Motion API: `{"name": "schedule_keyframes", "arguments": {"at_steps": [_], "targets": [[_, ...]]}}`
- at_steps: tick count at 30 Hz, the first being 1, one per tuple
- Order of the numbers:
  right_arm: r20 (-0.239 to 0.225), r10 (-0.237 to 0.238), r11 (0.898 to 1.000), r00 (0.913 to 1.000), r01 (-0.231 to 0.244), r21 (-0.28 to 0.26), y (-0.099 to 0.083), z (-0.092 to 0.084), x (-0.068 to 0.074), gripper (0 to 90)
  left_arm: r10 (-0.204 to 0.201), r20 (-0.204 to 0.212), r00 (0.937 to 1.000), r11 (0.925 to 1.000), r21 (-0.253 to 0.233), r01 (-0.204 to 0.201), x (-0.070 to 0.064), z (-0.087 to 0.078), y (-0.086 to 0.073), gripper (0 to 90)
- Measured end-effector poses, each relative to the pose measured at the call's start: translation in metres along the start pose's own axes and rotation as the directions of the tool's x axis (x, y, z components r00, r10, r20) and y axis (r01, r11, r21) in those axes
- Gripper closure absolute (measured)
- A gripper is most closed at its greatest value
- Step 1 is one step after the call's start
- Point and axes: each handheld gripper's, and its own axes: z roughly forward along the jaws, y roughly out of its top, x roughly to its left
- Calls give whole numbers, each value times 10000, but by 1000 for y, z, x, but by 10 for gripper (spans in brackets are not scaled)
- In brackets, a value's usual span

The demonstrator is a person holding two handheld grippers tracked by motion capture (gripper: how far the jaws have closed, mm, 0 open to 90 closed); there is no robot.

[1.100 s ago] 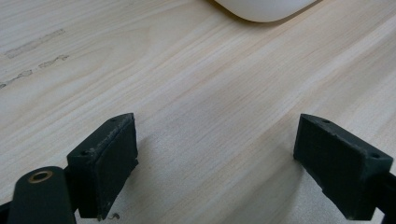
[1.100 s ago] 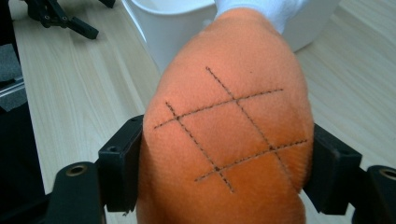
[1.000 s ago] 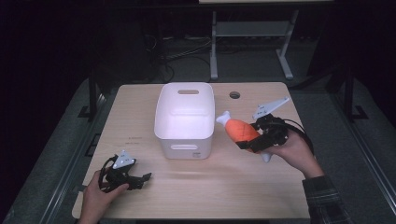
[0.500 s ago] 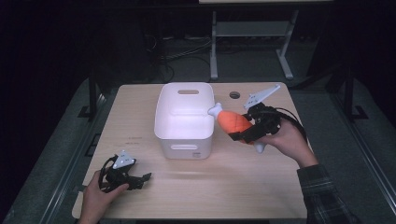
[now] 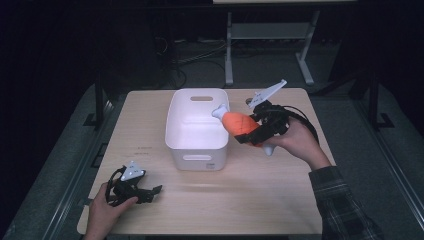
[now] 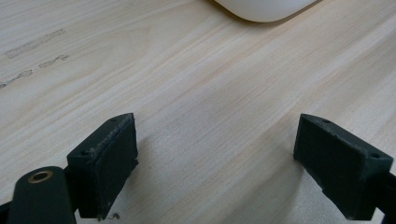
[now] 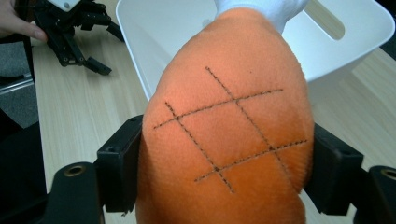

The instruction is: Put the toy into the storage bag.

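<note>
the wooden table (image 5: 280, 200) carries the white bin (image 5: 196, 131) near its middle. your right gripper (image 5: 248, 131) is clamped on the orange plush drumstick (image 5: 241, 124), its pads pressing both flanks, and holds it in the air at the bin's right rim. its long axis slants, with the white bone end (image 5: 219, 111) pointing up-left over the bin's opening. your left gripper (image 5: 151, 193) rests on the table at the near left corner, jaws wide apart around bare wood.

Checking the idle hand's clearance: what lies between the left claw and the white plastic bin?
Only bare light wood tabletop separates the open left claw from the white plastic bin, as seen in the left gripper view.
</note>
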Motion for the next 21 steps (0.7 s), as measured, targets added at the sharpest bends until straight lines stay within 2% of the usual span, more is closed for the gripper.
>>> {"name": "schedule_keyframes", "arguments": {"at_steps": [10, 21], "targets": [[-38, -222, 9997, 9997, 222, 61, 24, 10, 0, 248, 4, 13, 10000, 10000, 15, -4, 0, 0, 0, 126], [-196, -646, 9976, 9977, 651, 253, 52, 29, 4, 245, 25, 10, 10000, 10000, 29, -25, 0, 0, 0, 126]]}}
